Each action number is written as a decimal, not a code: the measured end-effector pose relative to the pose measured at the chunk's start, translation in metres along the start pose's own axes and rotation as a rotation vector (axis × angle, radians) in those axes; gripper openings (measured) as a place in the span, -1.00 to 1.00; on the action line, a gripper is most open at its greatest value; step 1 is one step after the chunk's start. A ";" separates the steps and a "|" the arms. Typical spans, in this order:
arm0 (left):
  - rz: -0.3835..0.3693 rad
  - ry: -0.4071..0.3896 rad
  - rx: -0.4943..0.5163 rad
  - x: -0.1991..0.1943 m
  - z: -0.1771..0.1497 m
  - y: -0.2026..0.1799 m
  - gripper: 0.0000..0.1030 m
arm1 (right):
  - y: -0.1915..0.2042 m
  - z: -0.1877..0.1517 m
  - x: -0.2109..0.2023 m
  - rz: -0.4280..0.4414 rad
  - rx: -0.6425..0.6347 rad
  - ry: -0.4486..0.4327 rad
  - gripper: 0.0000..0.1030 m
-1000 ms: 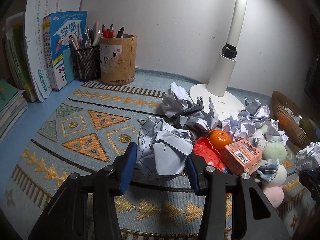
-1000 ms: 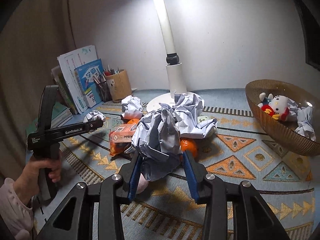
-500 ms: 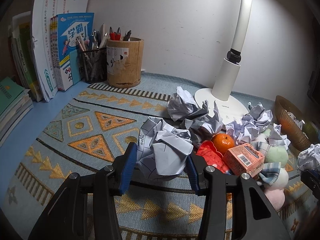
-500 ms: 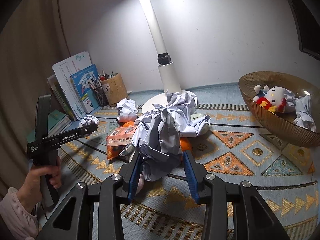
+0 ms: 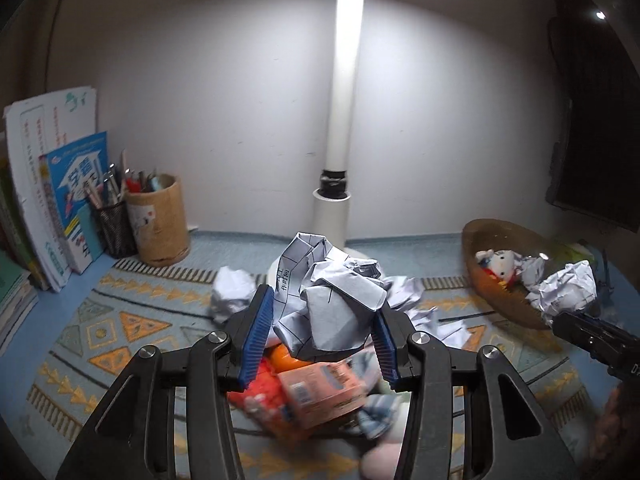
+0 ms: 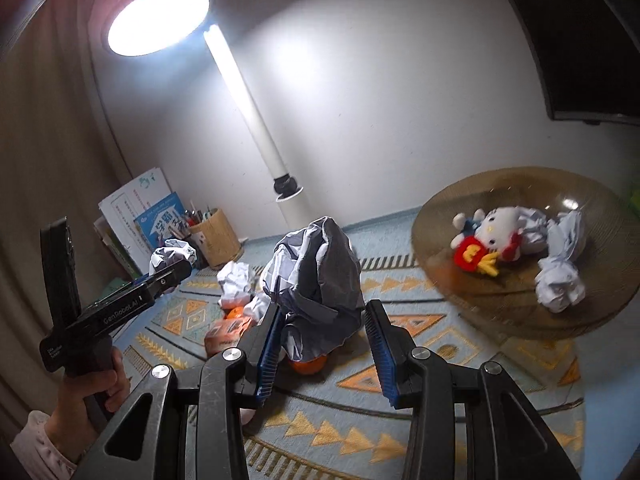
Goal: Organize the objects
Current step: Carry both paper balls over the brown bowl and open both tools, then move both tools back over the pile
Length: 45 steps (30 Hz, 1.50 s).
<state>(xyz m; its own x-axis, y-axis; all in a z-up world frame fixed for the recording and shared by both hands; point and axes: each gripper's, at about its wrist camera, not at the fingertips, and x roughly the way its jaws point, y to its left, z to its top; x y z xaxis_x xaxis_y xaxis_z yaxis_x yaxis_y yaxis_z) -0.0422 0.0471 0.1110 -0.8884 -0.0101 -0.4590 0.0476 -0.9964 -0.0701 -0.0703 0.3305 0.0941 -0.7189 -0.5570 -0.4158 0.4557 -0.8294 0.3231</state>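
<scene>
Gripping one paper ball [image 5: 328, 308] each [image 6: 316, 288], both grippers [image 5: 323, 334] [image 6: 323, 346] hang left of the bowl [image 6: 516, 312]; the right one is nearer it.

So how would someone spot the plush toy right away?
Look past the white lamp pole to the brown woven basket. Inside lies a white plush toy, beside crumpled paper balls; only it wears red and yellow.

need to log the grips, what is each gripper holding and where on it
Left gripper: a crumpled paper ball, pinched across its lower sides. Right gripper: another crumpled paper ball, pinched near its bottom.
</scene>
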 end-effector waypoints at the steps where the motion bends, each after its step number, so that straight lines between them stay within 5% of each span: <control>1: -0.028 -0.009 0.021 0.004 0.010 -0.019 -0.15 | -0.010 0.013 -0.007 -0.024 -0.001 -0.015 -0.21; 6: -0.139 0.008 0.092 0.038 0.045 -0.111 -0.15 | -0.062 0.063 -0.020 -0.173 -0.012 0.028 -0.21; 12: -0.268 0.075 0.145 0.088 0.055 -0.187 -0.15 | -0.109 0.085 -0.014 -0.296 -0.029 0.095 -0.21; 14: -0.296 0.099 0.154 0.103 0.051 -0.200 -0.15 | -0.122 0.086 -0.007 -0.307 -0.025 0.133 -0.17; 15: -0.304 0.116 0.156 0.110 0.049 -0.204 -0.13 | -0.127 0.086 0.000 -0.330 -0.023 0.163 0.10; 17: -0.301 0.163 0.161 0.125 0.042 -0.209 0.06 | -0.136 0.085 0.010 -0.341 -0.019 0.212 1.00; 18: -0.312 0.222 0.161 0.135 0.038 -0.210 0.86 | -0.138 0.084 0.012 -0.335 -0.017 0.207 1.00; 19: -0.320 0.261 0.159 0.143 0.034 -0.211 1.00 | -0.139 0.084 0.011 -0.339 -0.008 0.194 1.00; 33: -0.226 0.219 0.182 0.119 0.022 -0.187 0.99 | -0.093 0.076 0.006 -0.283 0.063 0.141 1.00; 45: -0.058 0.182 0.134 0.044 0.041 -0.045 0.99 | 0.019 0.053 0.026 -0.152 0.008 0.178 1.00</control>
<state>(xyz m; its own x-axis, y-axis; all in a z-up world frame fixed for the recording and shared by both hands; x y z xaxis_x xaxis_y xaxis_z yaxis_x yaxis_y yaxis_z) -0.1021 0.0877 0.1304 -0.7905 0.0504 -0.6104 -0.0725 -0.9973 0.0115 -0.1080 0.3027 0.1340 -0.6745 -0.4254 -0.6034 0.3449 -0.9042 0.2519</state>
